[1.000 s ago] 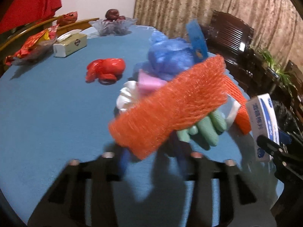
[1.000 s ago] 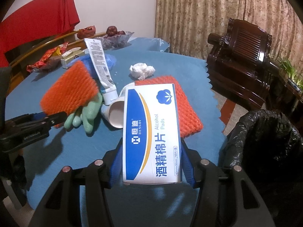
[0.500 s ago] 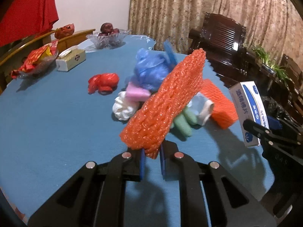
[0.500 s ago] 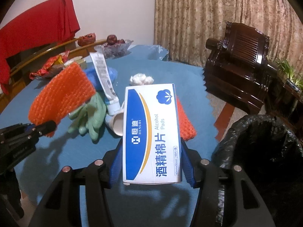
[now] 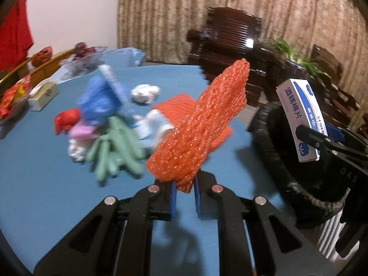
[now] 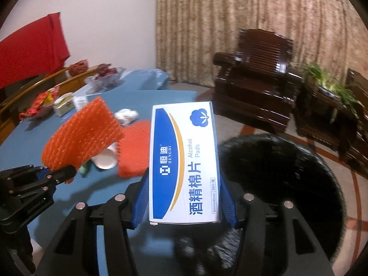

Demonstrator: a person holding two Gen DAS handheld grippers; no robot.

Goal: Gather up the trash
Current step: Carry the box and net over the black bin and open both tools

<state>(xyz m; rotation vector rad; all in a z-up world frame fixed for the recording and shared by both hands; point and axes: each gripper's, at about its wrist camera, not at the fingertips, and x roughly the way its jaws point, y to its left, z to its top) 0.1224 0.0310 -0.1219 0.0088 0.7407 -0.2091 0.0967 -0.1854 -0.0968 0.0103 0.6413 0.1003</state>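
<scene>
My left gripper [image 5: 185, 197] is shut on an orange foam net [image 5: 202, 124] and holds it up above the blue table [image 5: 46, 179]; the net also shows in the right wrist view [image 6: 82, 135]. My right gripper [image 6: 184, 197] is shut on a white and blue alcohol pads box [image 6: 184, 161], held over the rim of a black-bagged trash bin [image 6: 287, 172]. The box [image 5: 299, 117] and bin [image 5: 276, 161] show at the right of the left wrist view. A second orange net [image 6: 135, 149] lies on the table.
On the table lie green gloves [image 5: 115, 147], a blue bag [image 5: 99, 101], a toothpaste tube [image 5: 115, 87], a crumpled tissue [image 5: 145, 93], a red wrapper [image 5: 66, 119], a paper cup [image 6: 105, 158] and a tissue box [image 5: 42, 94]. Dark wooden chairs [image 6: 255, 92] stand beyond the table.
Both grippers have swung right toward the bin. The orange net rose off the pile and turned more upright. The box moved from over the table edge to over the bin's rim.
</scene>
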